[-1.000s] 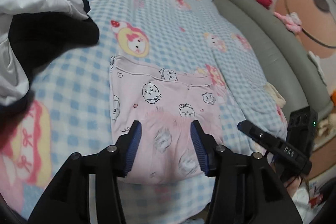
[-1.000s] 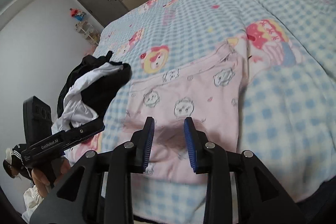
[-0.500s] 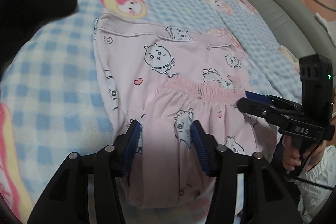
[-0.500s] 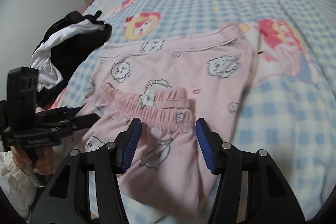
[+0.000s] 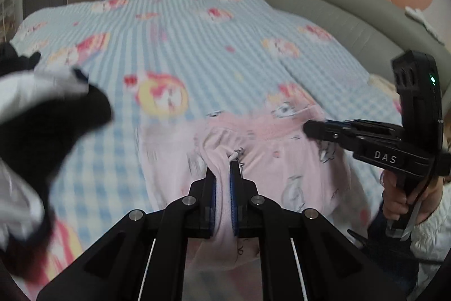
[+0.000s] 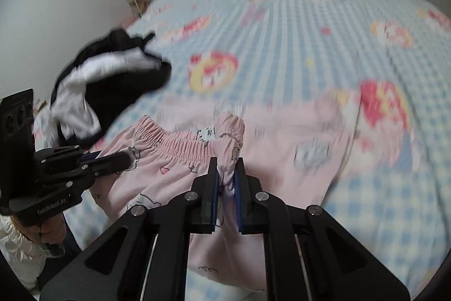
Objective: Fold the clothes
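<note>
Left wrist view: left gripper (image 5: pixel 222 174) at bottom centre, its two fingers pressed together on a bunched fold of the pink pyjama trousers (image 5: pixel 284 157). Cloth is squeezed between the blue pads and hangs down below them. The trousers lie at centre frame on the blue checked blanket (image 5: pixel 197 47), ruffled waistband toward the far side. Motion blur over most of the cloth.

Right gripper (image 5: pixel 310 127) enters from the right edge; its tip touches the waistband. A hand (image 5: pixel 394 199) holds its grip at lower right. From this side I cannot tell how its fingers stand.

Right wrist view: right gripper (image 6: pixel 227 171) at bottom centre, fingers pinched on a gathered lump of the trousers (image 6: pixel 282 137) just below the waistband. The left gripper (image 6: pixel 118 158) shows at the left edge, tip against the waistband end.

A black and white pile of clothes (image 6: pixel 107 86) sits at upper left of this frame, on the blanket (image 6: pixel 310 33), just beside the trousers. The same pile fills the left edge of the left wrist view (image 5: pixel 42 126).

Grey padded bed frame (image 5: pixel 338 16) at upper right of the left wrist view.
</note>
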`<state>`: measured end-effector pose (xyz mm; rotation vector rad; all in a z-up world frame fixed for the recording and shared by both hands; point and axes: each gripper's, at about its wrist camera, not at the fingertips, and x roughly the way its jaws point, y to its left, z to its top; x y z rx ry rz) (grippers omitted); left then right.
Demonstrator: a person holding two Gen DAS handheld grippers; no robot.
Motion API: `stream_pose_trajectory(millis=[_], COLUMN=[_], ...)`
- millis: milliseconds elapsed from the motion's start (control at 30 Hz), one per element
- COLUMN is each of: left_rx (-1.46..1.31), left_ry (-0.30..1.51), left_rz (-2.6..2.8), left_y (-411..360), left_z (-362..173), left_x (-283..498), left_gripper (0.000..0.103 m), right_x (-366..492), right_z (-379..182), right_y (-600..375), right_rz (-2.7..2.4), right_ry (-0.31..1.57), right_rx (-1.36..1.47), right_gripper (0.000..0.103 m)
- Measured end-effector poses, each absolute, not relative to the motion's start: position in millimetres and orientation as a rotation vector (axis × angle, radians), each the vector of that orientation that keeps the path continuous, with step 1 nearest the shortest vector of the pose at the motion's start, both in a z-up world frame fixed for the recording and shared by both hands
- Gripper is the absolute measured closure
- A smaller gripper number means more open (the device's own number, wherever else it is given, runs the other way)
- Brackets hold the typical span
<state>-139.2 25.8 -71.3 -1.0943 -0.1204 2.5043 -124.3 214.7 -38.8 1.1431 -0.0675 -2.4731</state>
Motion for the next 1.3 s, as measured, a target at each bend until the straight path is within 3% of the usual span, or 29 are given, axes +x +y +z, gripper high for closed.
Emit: stream_pose_trajectory(millis=[33,100,233,267,300,367,567,667,733,767,800,833,867,1133,1300], left_rx=[-1.098,-1.22,-1.451,-1.427,-1.403,-1.354,-1.353,-1.363,-1.369,-1.372,-1.375,-1.377,-1.38,-1.324,-1.546], left_ry=[-0.126,-0.148,-0.293,-0.323,-0.352,-0.41,-0.816,-0.748,-0.703,-0.68,-0.658,-0.635,-0.613,-0.46,-0.533], left_rz=[2.523,2.524,2.457,2.472,2.487,2.516,2.319,2.316,2.313,2.312,2.31,2.308,2.306,2.305,2.266], left_y=[26.5,25.9,10.0,0.6,-8.8,-27.6,-73.6,-58.6,-48.7,-43.7,-38.7,-33.8,-28.8,-22.3,-41.3], left_z=[-73.7,-97.3,-142.7,-138.8,-134.8,-126.9,-149.8,-151.8,-153.1,-153.7,-154.4,-155.0,-155.7,-107.6,-148.2], left_x=[-153.6,-182.9,-205.5,-195.4,-185.2,-164.9,-115.6,-114.5,-113.8,-113.4,-113.0,-112.7,-112.3,-58.0,-17.8], left_gripper=[0.092,0.088,0.077,0.068,0.053,0.042,0.042,0.046,0.07,0.089,0.096,0.097,0.098,0.098,0.098], right_x=[-135.2,-157.3,-164.4,-162.0,-155.2,-136.2,-103.0,-95.4,-93.2,-95.6,-96.9,-97.4,-97.9,-48.9,2.2], right_z=[-34.7,-37.7,-52.8,-55.6,-58.4,-66.4,-100.0,-115.8,-121.7,-120.8,-120.4,-120.0,-119.6,-73.6,-103.0], right_y=[219.7,231.9,261.3,268.3,273.4,280.8,286.5,285.7,283.7,280.6,277.8,275.4,273.0,285.2,300.8], right_rz=[-2.504,-2.541,-2.552,-2.545,-2.547,-2.549,-2.472,-2.429,-2.401,-2.384,-2.384,-2.394,-2.403,-2.429,-2.419], right_ry=[-0.085,-0.166,-0.347,-0.388,-0.394,-0.388,-0.507,-0.578,-0.628,-0.643,-0.63,-0.607,-0.584,-0.556,-0.53], right_rx=[1.114,1.143,1.252,1.266,1.279,1.31,1.394,1.416,1.402,1.381,1.38,1.386,1.391,1.289,1.391], right_gripper=[0.091,0.073,0.065,0.061,0.053,0.047,0.034,0.033,0.038,0.052,0.062,0.069,0.087,0.091,0.091])
